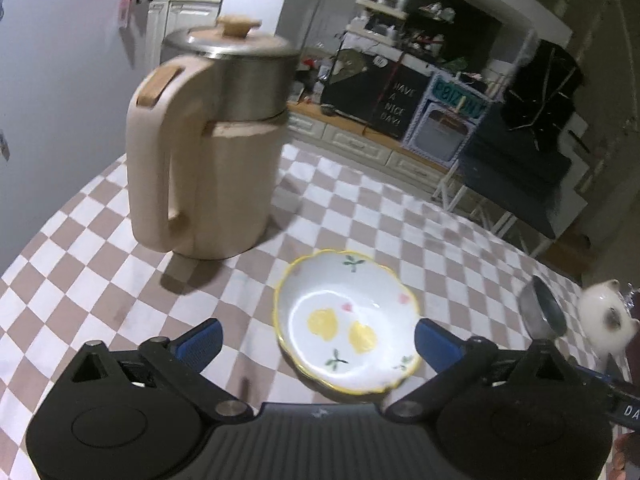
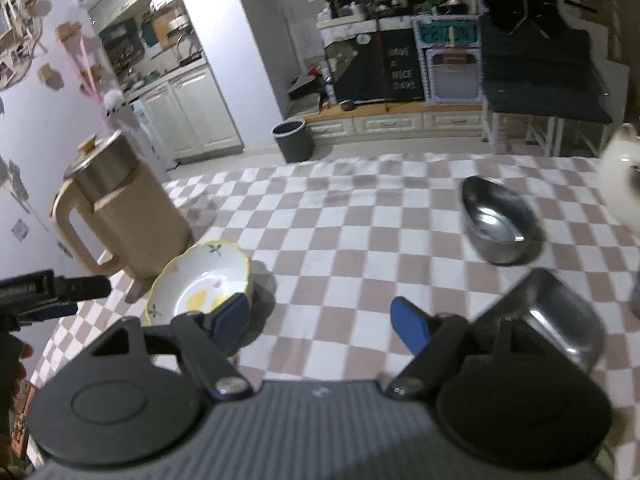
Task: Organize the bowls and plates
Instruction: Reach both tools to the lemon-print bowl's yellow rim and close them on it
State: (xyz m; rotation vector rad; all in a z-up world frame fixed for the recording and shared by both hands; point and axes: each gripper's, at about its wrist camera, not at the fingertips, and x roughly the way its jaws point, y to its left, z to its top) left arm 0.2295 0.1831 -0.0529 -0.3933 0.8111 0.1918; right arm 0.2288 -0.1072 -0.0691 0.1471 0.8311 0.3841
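Left claw is hanging released over the checkered worktop, jaws spread wide; the painted bowl is sitting upright between the blue pads, untouched, just beside the beige kettle.

Right claw is also released, gripping nothing, with bare cloth between its pads. Round steel bowl and steel tray are resting well apart on the worktop's right side.

Risks, as judged: motion blur is suggesting fast travel; pads could be striking the scalloped rim, skidding the bowl into the kettle. Thin glazed wall may be slipping under a shallow pinch.
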